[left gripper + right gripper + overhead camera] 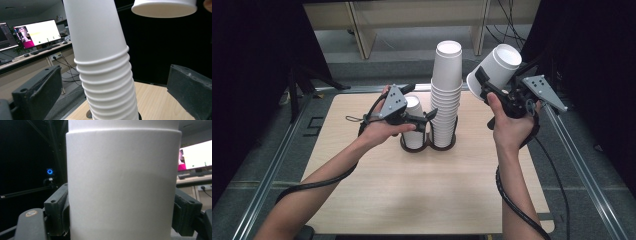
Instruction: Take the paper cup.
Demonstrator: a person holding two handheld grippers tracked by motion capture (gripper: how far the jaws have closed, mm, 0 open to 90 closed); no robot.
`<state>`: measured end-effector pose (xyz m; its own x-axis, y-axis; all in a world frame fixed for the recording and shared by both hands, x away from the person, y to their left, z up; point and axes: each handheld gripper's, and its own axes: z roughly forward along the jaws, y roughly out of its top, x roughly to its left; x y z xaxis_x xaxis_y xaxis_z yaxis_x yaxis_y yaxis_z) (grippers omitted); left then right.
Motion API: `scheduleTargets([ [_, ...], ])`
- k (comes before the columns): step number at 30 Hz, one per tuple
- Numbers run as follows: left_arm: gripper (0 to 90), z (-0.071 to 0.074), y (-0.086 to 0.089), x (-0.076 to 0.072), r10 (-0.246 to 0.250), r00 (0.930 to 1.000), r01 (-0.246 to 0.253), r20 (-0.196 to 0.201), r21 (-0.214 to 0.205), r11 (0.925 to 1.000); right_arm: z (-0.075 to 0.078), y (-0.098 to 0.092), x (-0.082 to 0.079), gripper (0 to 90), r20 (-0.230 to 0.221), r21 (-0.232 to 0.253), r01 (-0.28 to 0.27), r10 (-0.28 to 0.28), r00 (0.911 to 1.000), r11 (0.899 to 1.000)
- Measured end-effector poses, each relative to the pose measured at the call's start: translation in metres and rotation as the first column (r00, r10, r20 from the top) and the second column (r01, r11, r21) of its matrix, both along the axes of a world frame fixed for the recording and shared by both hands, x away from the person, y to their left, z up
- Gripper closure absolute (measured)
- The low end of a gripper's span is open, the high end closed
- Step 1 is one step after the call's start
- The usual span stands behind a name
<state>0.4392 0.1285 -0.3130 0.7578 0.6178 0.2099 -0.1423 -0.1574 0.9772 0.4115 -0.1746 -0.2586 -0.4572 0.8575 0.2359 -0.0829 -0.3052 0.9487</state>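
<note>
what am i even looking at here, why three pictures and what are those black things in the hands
A person sits at a wooden table and holds a hand-operated gripper, a black two-jaw clamp, in each hand. The high view looks down from above. The other two come from small cameras riding on each gripper, looking along its jaws.

On the table stands a dark two-ring holder with a tall stack of upside-down white paper cups and a lone white cup beside it.

The right gripper is clamped on one white cup, held up in the air. The left gripper has open jaws on either side of the stack, not pressing it.
</note>
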Motion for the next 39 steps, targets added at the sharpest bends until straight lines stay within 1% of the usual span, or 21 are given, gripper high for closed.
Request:
scheduleTargets([
  [1, 0.0, -0.003, 0.002, -0.002, 0.0, 1.0, 0.0, 0.002, 0.0, 1.0, -0.006, -0.001, 0.0, 20.0, -0.006, -0.006, 0.0, 0.0, 1.0, 1.0],
  [2, 0.0, -0.005, 0.004, -0.005, 0.001, 1.0, -0.001, 0.0, -0.001, 1.0, -0.006, -0.001, 0.0, 20.0, -0.006, -0.006, 0.0, 0.0, 1.0, 1.0],
  [4, 0.0, -0.011, 0.009, -0.011, 0.008, 0.9999, -0.008, -0.011, -0.001, 1.0, -0.014, -0.001, -0.001, 20.0, -0.03, 0.006, -0.002, 0.003, 0.9996, 1.0],
  [7, 0.0, -0.019, 0.014, -0.018, 0.009, 0.9999, -0.009, -0.01, 0.003, 1.0, -0.025, -0.001, -0.002, 20.0, -0.052, -0.001, -0.006, 0.006, 0.9986, 1.0],
  [9, 0.0, -0.024, 0.019, -0.022, 0.011, 0.9998, -0.011, -0.014, -0.001, 0.9999, -0.032, 0.001, -0.003, 20.0, -0.075, 0.018, -0.012, 0.013, 0.9971, 1.0],
  [11, 0.0, -0.029, 0.023, -0.026, 0.012, 0.9997, -0.012, -0.024, -0.005, 0.9999, -0.04, -0.001, -0.004, 20.0, -0.084, 0.014, -0.008, 0.009, 0.9964, 1.0],
  [16, 0.0, -0.044, 0.032, -0.037, 0.019, 0.9995, -0.019, -0.026, 0.012, 0.9998, -0.059, 0.0, -0.008, 20.0, -0.129, 0.035, -0.013, 0.018, 0.9915, 0.999],
  [17, 0.0, -0.047, 0.033, -0.039, 0.02, 0.9993, -0.019, -0.031, 0.009, 0.9998, -0.063, 0.0, -0.009, 20.0, -0.132, 0.027, -0.012, 0.016, 0.9911, 1.0],
  [18, 0.0, -0.05, 0.035, -0.04, 0.021, 0.9992, -0.021, -0.035, 0.01, 0.9997, -0.066, 0.001, -0.01, 20.0, -0.145, 0.033, -0.016, 0.02, 0.9892, 0.999],
  [19, 0.0, -0.052, 0.036, -0.042, 0.024, 0.999, -0.024, -0.038, 0.007, 0.9997, -0.07, 0.002, -0.01, 20.0, -0.143, 0.025, -0.018, 0.021, 0.9895, 1.0],
  [20, 0.0, -0.056, 0.037, -0.044, 0.025, 0.9987, -0.025, -0.044, 0.008, 0.9997, -0.073, 0.003, -0.012, 20.0, -0.162, 0.036, -0.022, 0.027, 0.9865, 0.999],
  [25, 0.0, -0.069, 0.04, -0.052, 0.025, 0.9983, -0.024, -0.052, 0.012, 0.9996, -0.092, 0.009, -0.016, 20.0, -0.204, 0.049, -0.031, 0.04, 0.9782, 0.998],
  [28, 0.0, -0.078, 0.042, -0.057, 0.028, 0.9973, -0.027, -0.069, 0.004, 0.9996, -0.103, 0.013, -0.018, 20.0, -0.223, 0.061, -0.039, 0.051, 0.9735, 0.997],
  [29, 0.0, -0.082, 0.042, -0.059, 0.03, 0.9969, -0.029, -0.073, 0.006, 0.9996, -0.107, 0.014, -0.019, 20.0, -0.237, 0.068, -0.041, 0.056, 0.9698, 0.997],
  [30, 0.0, -0.085, 0.043, -0.061, 0.03, 0.9967, -0.03, -0.076, 0.012, 0.9995, -0.112, 0.015, -0.019, 20.0, -0.24, 0.063, -0.039, 0.053, 0.9694, 0.997],
  [33, 0.0, -0.094, 0.045, -0.065, 0.029, 0.9959, -0.028, -0.085, 0.02, 0.9994, -0.123, 0.02, -0.022, 20.0, -0.276, 0.1, -0.045, 0.071, 0.9586, 0.994],
  [35, 0.0, -0.099, 0.046, -0.067, 0.033, 0.9953, -0.031, -0.091, 0.025, 0.9992, -0.13, 0.023, -0.022, 20.0, -0.281, 0.104, -0.051, 0.078, 0.9565, 0.993],
  [36, 0.0, -0.101, 0.047, -0.068, 0.033, 0.9952, -0.031, -0.092, 0.027, 0.9992, -0.133, 0.025, -0.023, 20.0, -0.293, 0.115, -0.05, 0.081, 0.9526, 0.992],
  [37, 0.0, -0.103, 0.047, -0.069, 0.035, 0.9949, -0.033, -0.094, 0.025, 0.9991, -0.135, 0.025, -0.023, 20.0, -0.29, 0.116, -0.055, 0.086, 0.953, 0.992],
  [38, 0.0, -0.105, 0.048, -0.069, 0.037, 0.9945, -0.034, -0.098, 0.028, 0.999, -0.137, 0.027, -0.024, 20.0, -0.304, 0.125, -0.051, 0.087, 0.9487, 0.991],
  [39, 0.0, -0.107, 0.048, -0.07, 0.038, 0.9941, -0.035, -0.101, 0.027, 0.999, -0.14, 0.027, -0.023, 20.0, -0.3, 0.121, -0.054, 0.088, 0.9499, 0.991],
])
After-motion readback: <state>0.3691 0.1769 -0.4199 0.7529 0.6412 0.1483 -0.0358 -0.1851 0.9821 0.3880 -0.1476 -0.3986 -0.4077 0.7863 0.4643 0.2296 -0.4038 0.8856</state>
